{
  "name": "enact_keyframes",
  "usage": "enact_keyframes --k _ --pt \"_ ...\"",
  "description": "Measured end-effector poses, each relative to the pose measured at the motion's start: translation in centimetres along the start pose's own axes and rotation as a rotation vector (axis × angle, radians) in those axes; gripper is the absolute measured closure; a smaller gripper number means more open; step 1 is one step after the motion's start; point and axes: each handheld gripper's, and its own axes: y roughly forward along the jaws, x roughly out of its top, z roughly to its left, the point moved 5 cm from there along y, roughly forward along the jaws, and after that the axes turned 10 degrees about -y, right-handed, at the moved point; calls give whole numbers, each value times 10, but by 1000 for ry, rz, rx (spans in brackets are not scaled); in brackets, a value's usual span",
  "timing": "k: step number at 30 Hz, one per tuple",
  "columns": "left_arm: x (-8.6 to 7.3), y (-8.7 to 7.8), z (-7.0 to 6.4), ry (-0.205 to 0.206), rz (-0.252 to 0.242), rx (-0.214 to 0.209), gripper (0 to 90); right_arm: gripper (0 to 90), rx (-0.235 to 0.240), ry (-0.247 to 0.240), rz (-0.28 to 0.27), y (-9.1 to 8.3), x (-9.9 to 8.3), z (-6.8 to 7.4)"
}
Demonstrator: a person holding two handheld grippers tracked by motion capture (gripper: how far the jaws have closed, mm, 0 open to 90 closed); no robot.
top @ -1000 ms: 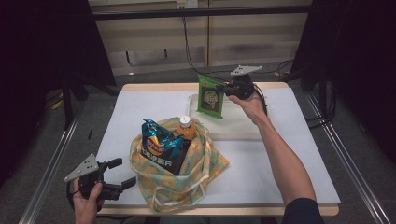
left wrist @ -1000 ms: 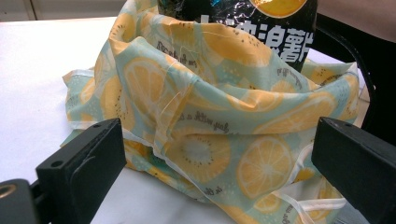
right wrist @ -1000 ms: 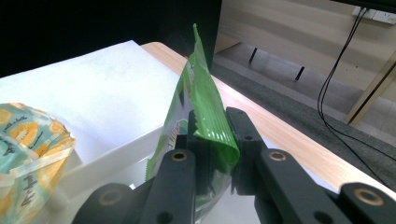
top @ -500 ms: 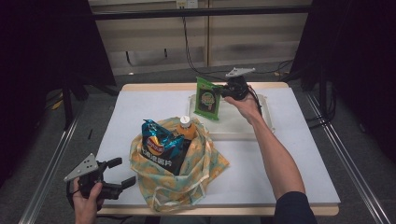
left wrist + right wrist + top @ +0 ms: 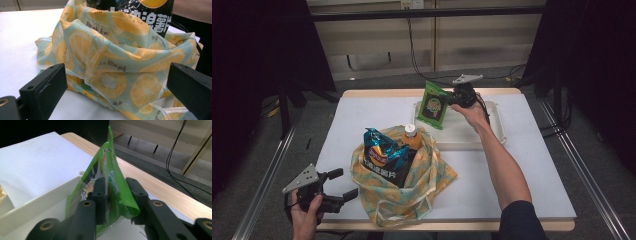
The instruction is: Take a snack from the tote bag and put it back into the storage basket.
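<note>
white tabletop (image 5: 362,120) under me; my right gripper (image 5: 115,192) is clamped on the green snack pouch (image 5: 433,104), lifted above the white tray (image 5: 498,125). next i carry it to the lemon-print bag (image 5: 422,195), probably; my left gripper (image 5: 343,184) waits spread open beside it.

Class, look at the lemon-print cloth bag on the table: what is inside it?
Inside the lemon-print bag stand a blue-and-black snack packet and an orange bottle with a white cap. The cloth hides their lower parts and anything beneath them.
</note>
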Motion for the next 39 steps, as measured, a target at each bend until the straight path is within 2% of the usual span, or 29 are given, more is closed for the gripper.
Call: enact_keyframes --k 5,8,13,19,23,25,27,29,31,35,36,37,38,39 --pt "0 1 0 9 7 -7 26 589 -15 7 14 2 -4 -3" --pt "-1 3 0 11 18 -4 26 469 -33 29 12 2 -4 -5" --pt "0 4 -1 14 18 -7 26 380 -44 43 21 -1 -5 -8" --pt "0 3 1 15 15 -7 26 301 -67 48 11 -8 -2 -13" --pt "0 3 1 16 17 -5 27 297 -79 40 -21 -19 6 -13" --pt "0 3 1 8 7 -7 26 331 -72 33 -32 -25 11 -10" --pt "0 2 1 6 4 -6 27 431 -59 28 -51 -32 17 -5" --pt "1 2 2 2 4 4 26 549 -27 32 -74 -36 20 3" --pt "2 2 1 -1 -7 -7 26 663 13 23 -66 -37 19 10" --pt "2 0 1 8 -2 4 26 858 102 33 -58 -36 11 28" --pt "2 0 1 8 -6 -5 26 886 128 27 -46 -36 8 32" --pt "2 0 1 5 -6 6 26 900 139 13 -35 -35 6 37" --pt "2 0 1 7 -11 -7 27 900 152 11 -29 -34 3 41" --pt "2 0 1 7 -9 8 26 900 171 6 -25 -33 1 45"
